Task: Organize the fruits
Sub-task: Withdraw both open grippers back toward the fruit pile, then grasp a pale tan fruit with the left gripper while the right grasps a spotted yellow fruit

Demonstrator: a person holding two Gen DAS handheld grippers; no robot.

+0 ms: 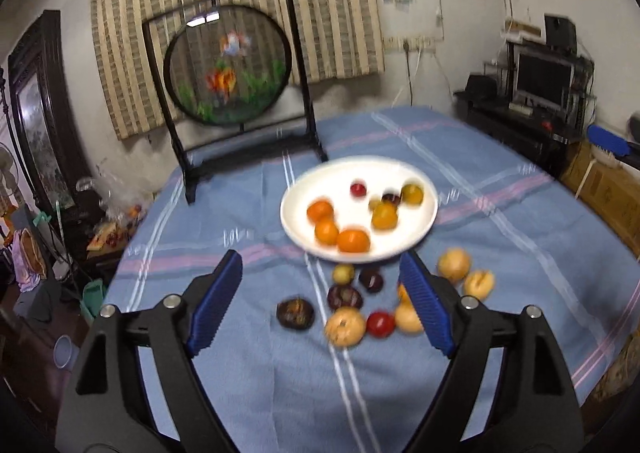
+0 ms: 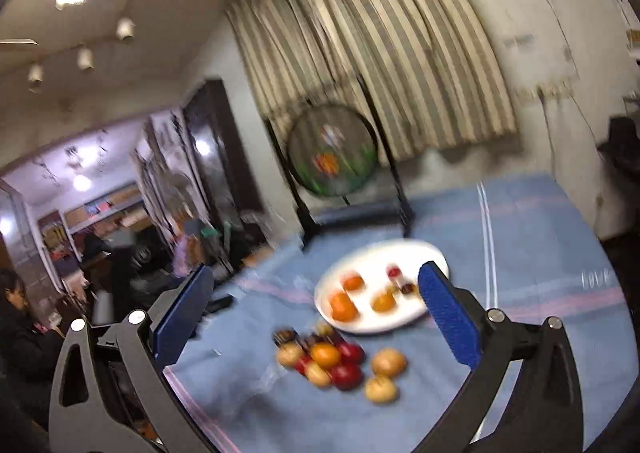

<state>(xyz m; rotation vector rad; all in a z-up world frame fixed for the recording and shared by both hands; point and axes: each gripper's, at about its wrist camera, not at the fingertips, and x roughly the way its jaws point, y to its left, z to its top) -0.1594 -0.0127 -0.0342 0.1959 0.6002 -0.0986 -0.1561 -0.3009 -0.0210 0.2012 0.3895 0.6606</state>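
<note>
Currently both grippers, left gripper [image 1: 320, 293] and right gripper [image 2: 316, 317], gape empty. Loose fruit [image 1: 346, 327] lower centre, near plate [image 1: 296, 221]. Small, round, likely roll-prone, soft; grip across widest part.

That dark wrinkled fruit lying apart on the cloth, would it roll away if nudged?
The dark wrinkled fruit looks roundish, so a nudge would probably roll it, though the soft-looking blue tablecloth may slow it. Its creased skin suggests it could dent under a firm squeeze. Blur hides finer detail.

Blue-clothed table [image 1: 500, 253]: plate [image 1: 424, 225], loose fruit [image 1: 345, 327].
</note>
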